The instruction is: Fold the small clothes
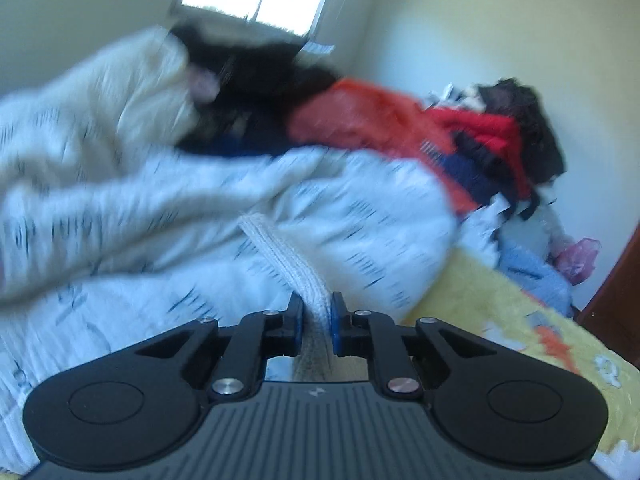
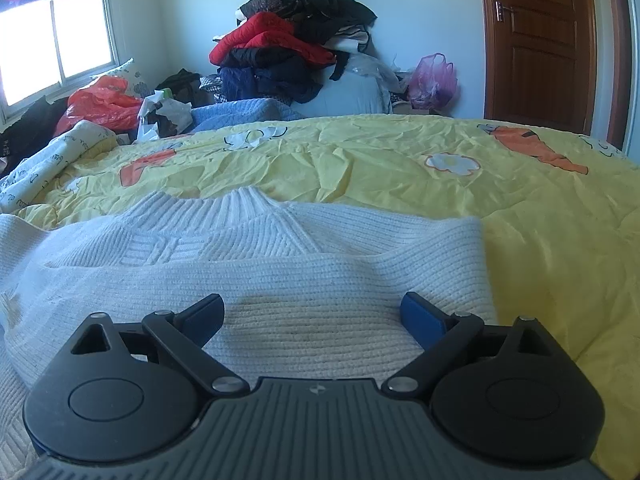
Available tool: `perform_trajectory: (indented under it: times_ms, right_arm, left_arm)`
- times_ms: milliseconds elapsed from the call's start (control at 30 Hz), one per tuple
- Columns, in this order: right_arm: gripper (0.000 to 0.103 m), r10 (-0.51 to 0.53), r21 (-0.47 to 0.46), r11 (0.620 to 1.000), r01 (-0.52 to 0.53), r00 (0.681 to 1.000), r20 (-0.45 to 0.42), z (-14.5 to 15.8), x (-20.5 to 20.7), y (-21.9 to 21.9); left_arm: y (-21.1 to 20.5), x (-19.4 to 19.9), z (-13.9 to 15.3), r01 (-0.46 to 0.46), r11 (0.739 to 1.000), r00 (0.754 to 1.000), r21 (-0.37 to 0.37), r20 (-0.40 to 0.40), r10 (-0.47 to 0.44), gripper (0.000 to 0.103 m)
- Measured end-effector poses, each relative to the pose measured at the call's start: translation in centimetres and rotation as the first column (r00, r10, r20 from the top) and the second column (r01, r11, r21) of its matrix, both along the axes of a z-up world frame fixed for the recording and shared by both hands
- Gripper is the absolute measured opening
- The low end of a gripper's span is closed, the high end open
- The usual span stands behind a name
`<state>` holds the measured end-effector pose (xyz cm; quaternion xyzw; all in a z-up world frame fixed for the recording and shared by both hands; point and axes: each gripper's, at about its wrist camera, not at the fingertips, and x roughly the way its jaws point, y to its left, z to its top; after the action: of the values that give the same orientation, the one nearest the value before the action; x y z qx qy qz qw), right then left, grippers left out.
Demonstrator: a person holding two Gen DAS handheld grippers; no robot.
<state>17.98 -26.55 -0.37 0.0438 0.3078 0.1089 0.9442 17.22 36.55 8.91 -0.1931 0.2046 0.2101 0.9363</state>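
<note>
While my right gripper (image 2: pixel 314 316) hangs wide open above the white sweater (image 2: pixel 256 264) at lower centre, my left gripper (image 1: pixel 316 320) clamps what looks like its ribbed edge, through blur.

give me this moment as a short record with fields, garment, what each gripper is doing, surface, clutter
garment: white knit sweater, spread flat, collar pointing away from the camera
left gripper: shut on a ribbed band of white knit; which garment cannot be told, view blurred
right gripper: open, over the sweater's near part, gripping nothing
surface: bed with yellow carrot-print quilt
clutter: clothes pile by far wall, pink plastic bag, red plastic bag
</note>
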Motion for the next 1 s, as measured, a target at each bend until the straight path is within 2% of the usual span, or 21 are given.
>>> perform_trajectory:
  times_ms: [67, 133, 200, 267, 300, 367, 433, 500, 533, 567, 600, 633, 700, 733, 767, 833, 900, 933, 1000]
  right_arm:
    - [0.095, 0.000, 0.009, 1.000, 0.000, 1.000, 0.001, 0.0, 0.0, -0.1]
    - [0.095, 0.000, 0.016, 1.000, 0.000, 1.000, 0.001, 0.0, 0.0, -0.2]
    - [0.095, 0.000, 0.022, 1.000, 0.000, 1.000, 0.001, 0.0, 0.0, -0.2]
    - [0.095, -0.001, 0.028, 1.000, 0.001, 1.000, 0.002, 0.0, 0.0, -0.3]
    - [0.095, -0.001, 0.031, 1.000, 0.001, 1.000, 0.002, 0.1, 0.0, -0.4]
    - [0.095, -0.002, 0.038, 0.999, 0.002, 1.000, 0.003, 0.1, 0.0, -0.5]
    - [0.094, -0.004, 0.045, 0.999, 0.004, 1.000, 0.003, 0.1, -0.1, -0.5]
    - [0.094, -0.004, 0.050, 0.999, 0.004, 1.000, 0.002, 0.1, 0.0, -0.6]
    - [0.094, -0.004, 0.049, 0.999, 0.004, 1.000, 0.002, 0.1, -0.1, -0.6]
    - [0.094, -0.005, 0.049, 0.999, 0.005, 1.000, 0.002, 0.1, -0.1, -0.6]
    - [0.094, -0.005, 0.050, 0.999, 0.005, 1.000, 0.002, 0.1, -0.1, -0.6]
    - [0.094, -0.006, 0.050, 0.999, 0.006, 1.000, 0.002, 0.1, -0.1, -0.6]
    - [0.094, -0.005, 0.050, 0.999, 0.005, 1.000, 0.002, 0.1, -0.1, -0.6]
    - [0.094, -0.005, 0.050, 0.999, 0.005, 1.000, 0.002, 0.1, -0.1, -0.6]
    - [0.094, -0.004, 0.051, 0.999, 0.004, 1.000, 0.002, 0.1, -0.1, -0.6]
    - [0.095, -0.004, 0.057, 0.998, 0.004, 1.000, 0.002, 0.1, -0.1, -0.7]
    - [0.094, -0.006, 0.065, 0.998, 0.006, 1.000, 0.002, 0.1, -0.1, -0.8]
    - [0.095, -0.007, 0.064, 0.998, 0.006, 1.000, 0.002, 0.1, -0.1, -0.7]
    - [0.095, -0.006, 0.045, 0.999, 0.006, 1.000, -0.003, 0.2, -0.1, -0.5]
  left_arm:
    - [-3.0, -1.0, 2.3, 0.053, 0.997, 0.997, 0.048, 0.060, -0.056, 0.013]
    - [-7.2, -2.2, 4.5, 0.131, 0.986, 0.981, 0.107, 0.127, -0.144, 0.013]
    - [-12.5, -3.6, 5.7, 0.230, 0.954, 0.949, 0.191, 0.171, -0.263, 0.013]
    - [-17.6, -4.8, 5.6, 0.340, 0.907, 0.904, 0.248, 0.179, -0.388, 0.013]
    - [-20.4, -5.4, 4.9, 0.392, 0.885, 0.879, 0.253, 0.182, -0.441, 0.013]
    - [-24.7, -6.0, 2.9, 0.489, 0.842, 0.833, 0.226, 0.164, -0.528, 0.013]
    - [-28.7, -6.0, -0.2, 0.576, 0.806, 0.800, 0.136, 0.111, -0.590, 0.013]
    - [-31.4, -5.7, -3.4, 0.622, 0.783, 0.782, 0.026, 0.040, -0.622, 0.013]
    - [-32.7, -5.4, -5.1, 0.647, 0.762, 0.762, -0.021, -0.010, -0.648, 0.013]
    - [-33.5, -5.3, -6.3, 0.664, 0.746, 0.744, -0.057, -0.058, -0.666, 0.015]
    - [-34.0, -5.4, -7.1, 0.664, 0.745, 0.740, -0.070, -0.089, -0.667, 0.015]
    - [-34.2, -6.1, -7.4, 0.667, 0.743, 0.739, -0.051, -0.081, -0.669, 0.021]
    - [-34.1, -7.7, -6.7, 0.696, 0.717, 0.715, -0.032, -0.058, -0.697, 0.044]
    - [-33.7, -8.5, -6.1, 0.708, 0.705, 0.704, -0.043, -0.045, -0.709, 0.071]
    - [-33.5, -9.6, -5.5, 0.707, 0.706, 0.706, -0.039, -0.013, -0.708, 0.089]
    - [-32.4, -12.4, -4.8, 0.673, 0.739, 0.735, 0.023, 0.093, -0.672, 0.091]
    - [-31.1, -13.6, -4.9, 0.640, 0.766, 0.760, 0.053, 0.099, -0.642, 0.092]
    - [-30.2, -14.0, -5.6, 0.621, 0.783, 0.780, 0.025, 0.079, -0.621, 0.092]
    - [-28.6, -14.2, -6.8, 0.597, 0.800, 0.803, -0.059, 0.053, -0.594, 0.092]
